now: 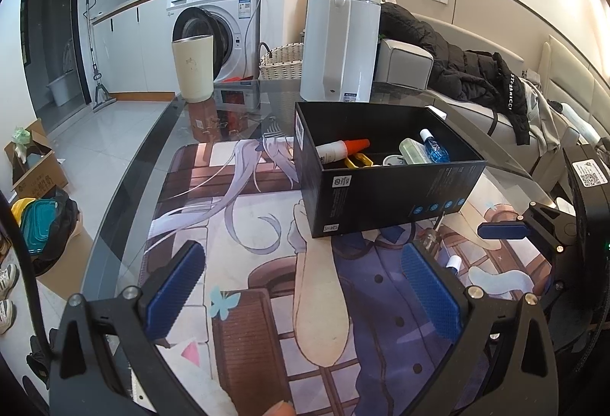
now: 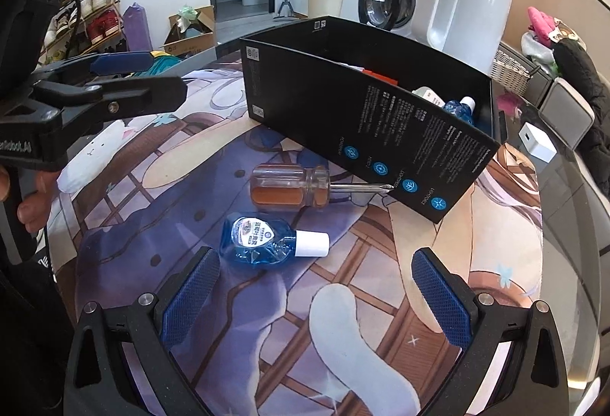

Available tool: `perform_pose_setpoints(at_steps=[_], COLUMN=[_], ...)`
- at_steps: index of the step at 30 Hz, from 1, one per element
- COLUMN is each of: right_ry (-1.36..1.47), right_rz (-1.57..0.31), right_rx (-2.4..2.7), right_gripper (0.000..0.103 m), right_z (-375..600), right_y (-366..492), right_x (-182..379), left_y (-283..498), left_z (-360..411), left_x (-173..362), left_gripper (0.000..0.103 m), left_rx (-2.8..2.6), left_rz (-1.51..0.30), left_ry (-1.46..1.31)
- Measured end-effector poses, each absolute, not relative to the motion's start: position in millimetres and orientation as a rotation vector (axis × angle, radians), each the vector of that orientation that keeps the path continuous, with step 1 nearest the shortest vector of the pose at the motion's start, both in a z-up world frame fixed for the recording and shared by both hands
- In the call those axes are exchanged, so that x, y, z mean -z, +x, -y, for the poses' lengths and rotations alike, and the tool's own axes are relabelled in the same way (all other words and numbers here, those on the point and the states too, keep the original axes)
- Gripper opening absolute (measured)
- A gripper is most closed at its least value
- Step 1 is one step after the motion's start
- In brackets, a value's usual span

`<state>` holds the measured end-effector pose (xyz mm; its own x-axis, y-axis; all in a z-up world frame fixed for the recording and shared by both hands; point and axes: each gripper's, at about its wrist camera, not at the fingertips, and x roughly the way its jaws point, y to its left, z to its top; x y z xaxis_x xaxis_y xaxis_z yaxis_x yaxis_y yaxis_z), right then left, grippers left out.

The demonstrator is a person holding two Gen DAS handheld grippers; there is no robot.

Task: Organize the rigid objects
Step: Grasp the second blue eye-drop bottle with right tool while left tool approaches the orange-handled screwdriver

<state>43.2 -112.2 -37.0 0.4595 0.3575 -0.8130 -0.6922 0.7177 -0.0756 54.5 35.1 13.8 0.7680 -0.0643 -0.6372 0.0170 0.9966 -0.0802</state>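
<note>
A black open box [image 1: 385,195] stands on the printed mat and holds a white tube with an orange cap [image 1: 343,149], a blue bottle [image 1: 434,149], a pale green bottle and a yellow item. It also shows in the right wrist view [image 2: 362,111]. In front of it lie a stubby screwdriver with a clear orange handle [image 2: 289,185] and a small blue bottle with a white cap [image 2: 267,244]. My right gripper [image 2: 314,296] is open, just short of the blue bottle. My left gripper [image 1: 305,290] is open and empty over the mat, left of the box.
A white kettle [image 1: 339,46] and a cream cup [image 1: 192,69] stand on the glass table behind the box. A white charger cube [image 2: 535,141] lies to the right. A sofa with a black jacket [image 1: 476,73] runs along the right. The table edge curves at left.
</note>
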Motion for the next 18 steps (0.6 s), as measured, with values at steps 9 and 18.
perform_pose_setpoints(at_steps=[9,18], right_ry=[-0.348,-0.371], right_rz=[-0.916,-0.865], right_rx=[-0.633,-0.681], right_gripper=[0.098,0.057], right_z=[112.5,110.2], right_y=[54.4,46.7], right_x=[41.3,34.0], left_y=[55.9,60.3], left_z=[-34.4,-25.7], left_x=[-11.0,-9.4], left_gripper=[0.103,0.103], left_rx=[0.04,0.052], left_rz=[-0.709,-0.723], left_ry=[-0.072,-0.065])
